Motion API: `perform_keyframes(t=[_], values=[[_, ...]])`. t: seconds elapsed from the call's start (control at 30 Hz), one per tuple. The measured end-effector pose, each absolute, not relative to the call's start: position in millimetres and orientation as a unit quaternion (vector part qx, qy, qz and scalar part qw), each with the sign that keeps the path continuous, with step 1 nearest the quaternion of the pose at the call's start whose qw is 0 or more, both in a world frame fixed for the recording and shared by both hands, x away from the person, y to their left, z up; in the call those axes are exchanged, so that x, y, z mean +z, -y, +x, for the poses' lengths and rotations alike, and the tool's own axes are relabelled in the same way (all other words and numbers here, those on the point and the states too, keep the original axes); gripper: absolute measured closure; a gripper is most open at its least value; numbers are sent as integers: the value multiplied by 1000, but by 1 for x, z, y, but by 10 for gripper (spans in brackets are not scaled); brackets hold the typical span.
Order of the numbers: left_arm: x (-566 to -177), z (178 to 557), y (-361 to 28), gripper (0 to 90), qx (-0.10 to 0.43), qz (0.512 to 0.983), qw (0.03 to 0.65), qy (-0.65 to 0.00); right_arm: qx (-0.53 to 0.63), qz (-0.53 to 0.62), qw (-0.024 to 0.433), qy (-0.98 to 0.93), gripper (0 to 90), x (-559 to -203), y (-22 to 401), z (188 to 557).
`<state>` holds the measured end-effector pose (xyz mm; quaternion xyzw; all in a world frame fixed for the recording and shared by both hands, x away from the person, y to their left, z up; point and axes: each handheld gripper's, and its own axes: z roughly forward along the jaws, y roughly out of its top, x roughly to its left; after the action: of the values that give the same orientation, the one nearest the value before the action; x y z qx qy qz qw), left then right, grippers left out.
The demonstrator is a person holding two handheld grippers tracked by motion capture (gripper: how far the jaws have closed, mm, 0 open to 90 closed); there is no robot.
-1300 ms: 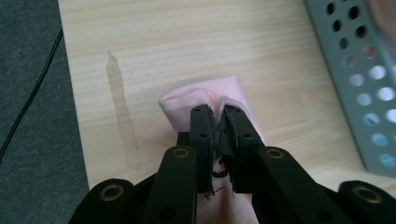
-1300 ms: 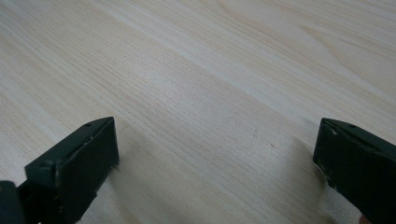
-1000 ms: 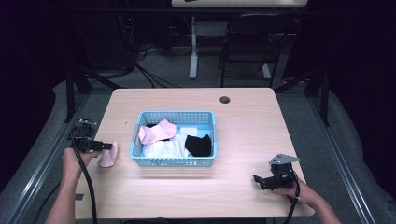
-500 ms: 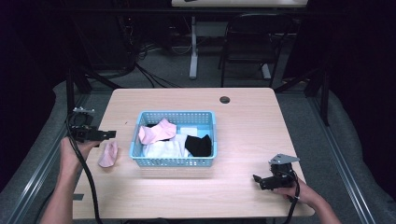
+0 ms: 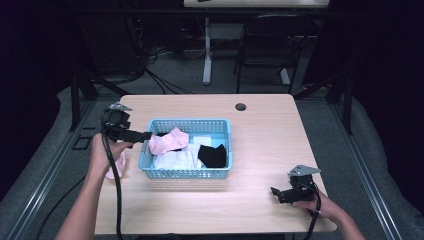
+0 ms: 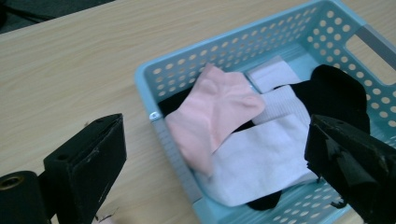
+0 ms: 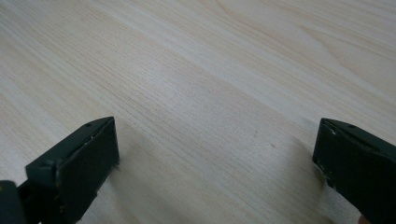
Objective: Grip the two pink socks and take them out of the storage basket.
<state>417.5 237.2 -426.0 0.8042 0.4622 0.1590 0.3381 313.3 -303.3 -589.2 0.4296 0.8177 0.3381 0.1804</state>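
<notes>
Right now our left gripper (image 5: 145,135) hangs at the left rim of the blue basket (image 5: 186,173); its jaws have just been opening and now stand wide with nothing between them. One pink sock (image 5: 116,165) lies on the table (image 5: 260,145) just left of the basket, partly under our left hand. The other pink sock (image 6: 212,112) lies in the basket's near-left corner, on top of the white socks (image 6: 261,158), with a black sock (image 6: 334,93) beside them. Likely next pick is that pink sock. We'd come down over its free edge, keep the jaws wide until both pads straddle pink fabric alone, and stay clear of the rim and white layer beneath. Our right gripper (image 5: 276,192) rests on bare table, wide open, holding nothing.
</notes>
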Motion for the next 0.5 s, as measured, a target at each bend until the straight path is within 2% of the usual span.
perform_keyframes(t=[0.17, 0.5], values=[[-440, 430, -213, 80, 140, 813, 334, -456, 340, 430, 179, -817, 0, -590, 303, 313], [-468, 447, -190, 108, 117, 827, 312, -453, 341, 429, 178, -817, 0, -590, 303, 314]])
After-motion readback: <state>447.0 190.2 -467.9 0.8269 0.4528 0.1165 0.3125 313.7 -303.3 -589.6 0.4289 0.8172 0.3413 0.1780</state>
